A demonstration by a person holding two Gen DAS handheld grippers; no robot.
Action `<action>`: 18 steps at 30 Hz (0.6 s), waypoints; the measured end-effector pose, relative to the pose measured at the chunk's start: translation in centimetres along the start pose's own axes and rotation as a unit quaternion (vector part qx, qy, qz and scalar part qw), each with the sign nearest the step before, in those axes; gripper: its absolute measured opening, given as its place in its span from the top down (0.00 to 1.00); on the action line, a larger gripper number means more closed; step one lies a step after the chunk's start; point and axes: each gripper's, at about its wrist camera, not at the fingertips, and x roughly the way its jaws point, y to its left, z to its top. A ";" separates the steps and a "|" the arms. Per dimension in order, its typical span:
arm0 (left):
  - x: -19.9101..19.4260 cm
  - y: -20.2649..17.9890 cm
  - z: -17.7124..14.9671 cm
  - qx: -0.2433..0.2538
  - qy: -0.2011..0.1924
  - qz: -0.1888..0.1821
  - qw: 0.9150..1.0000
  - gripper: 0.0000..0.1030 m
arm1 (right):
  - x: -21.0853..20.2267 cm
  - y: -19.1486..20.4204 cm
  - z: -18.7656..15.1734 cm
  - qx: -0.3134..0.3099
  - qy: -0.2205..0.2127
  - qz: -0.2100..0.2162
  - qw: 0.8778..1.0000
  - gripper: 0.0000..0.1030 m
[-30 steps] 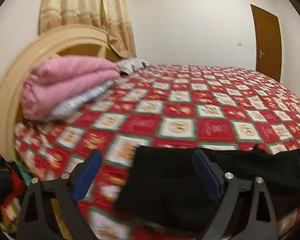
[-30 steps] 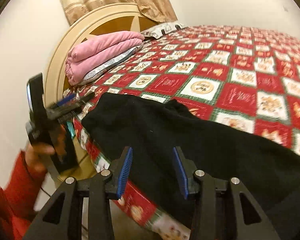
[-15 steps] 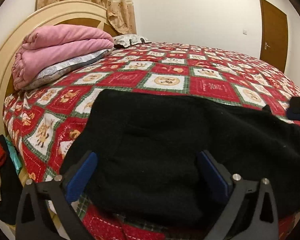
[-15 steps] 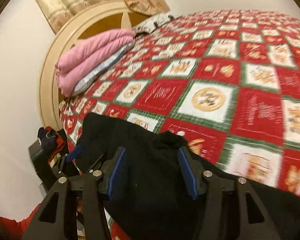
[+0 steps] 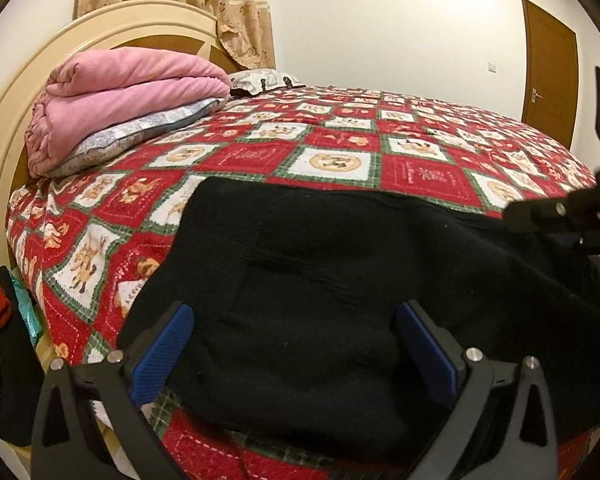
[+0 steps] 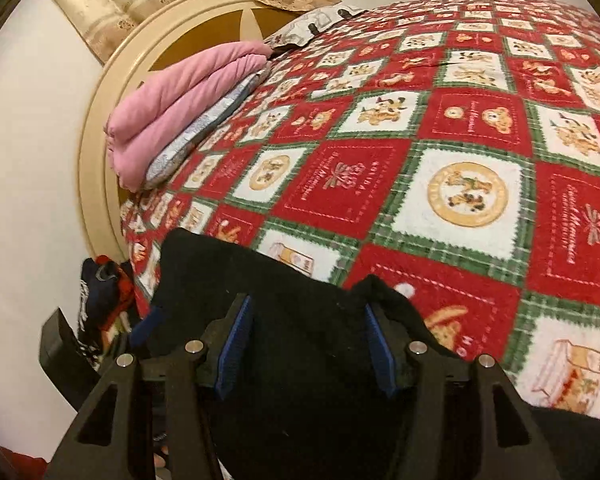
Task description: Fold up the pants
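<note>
Black pants (image 5: 340, 280) spread on the near edge of the bed, both grippers hovering over them

Left gripper (image 5: 296, 348) has its jaws wide apart over the fabric, nothing pinched. Right gripper (image 6: 304, 344) is parted too, above the pants (image 6: 284, 320) at 6 o'clock. Red checkered bedspread (image 6: 440, 140) underneath, pink folded blanket (image 5: 120, 88) off around 10 o'clock by the headboard (image 5: 4, 128).

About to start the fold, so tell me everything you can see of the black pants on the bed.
The black knit-looking pants lie spread near the edge of the red, white and green patchwork bedspread, fabric soft, matte and slightly rumpled. A small point of cloth sticks up at their far edge. The open left tool and open right tool sit over them, neither pinching cloth. Their right side runs out of view.
</note>
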 end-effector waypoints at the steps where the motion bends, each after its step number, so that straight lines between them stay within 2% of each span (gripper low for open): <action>1: 0.0 0.0 0.0 0.001 0.000 -0.001 1.000 0.00 | -0.1 0.0 0.2 -0.003 -0.003 0.001 1.000 0.45; 2: 0.1 0.0 0.0 0.002 0.000 -0.001 1.000 0.00 | -0.3 -0.3 0.4 0.002 -0.011 0.005 1.000 0.46; 4: 0.1 0.0 0.0 0.003 -0.002 -0.001 1.000 0.00 | -0.9 -2.2 1.4 0.058 -0.036 0.035 0.997 0.46; 6: 0.1 -0.1 0.0 0.005 -0.004 -0.001 1.000 0.00 | -0.5 -4.5 2.0 0.120 -0.039 0.058 0.990 0.47; 8: 0.1 -0.2 0.0 0.006 -0.004 0.000 1.000 0.00 | -0.2 -5.2 1.8 0.128 -0.032 0.061 0.989 0.53; 10: 0.1 -0.1 0.0 0.006 -0.001 0.000 1.000 0.00 | -1.2 -5.1 1.5 0.123 -0.026 0.069 0.990 0.53; 13: 0.1 0.0 0.1 0.005 0.007 -0.001 1.000 0.00 | -5.0 -5.7 0.9 0.109 -0.044 0.048 0.992 0.51; 14: 0.1 -0.1 0.2 0.005 0.009 0.000 1.000 0.00 | -7.8 -6.8 0.6 0.113 -0.066 0.032 0.991 0.51; 16: 0.1 -0.1 0.2 0.005 0.010 0.002 1.000 0.00 | -12.3 -9.0 0.0 0.126 -0.101 -0.040 0.986 0.51; 17: 0.1 -0.1 0.1 0.004 0.010 0.003 1.000 0.00 | -14.3 -10.1 -0.4 0.131 -0.112 -0.087 0.981 0.51; 18: 0.1 -0.2 0.1 0.004 0.010 0.004 1.000 0.00 | -17.3 -12.0 -0.8 0.143 -0.129 -0.159 0.968 0.51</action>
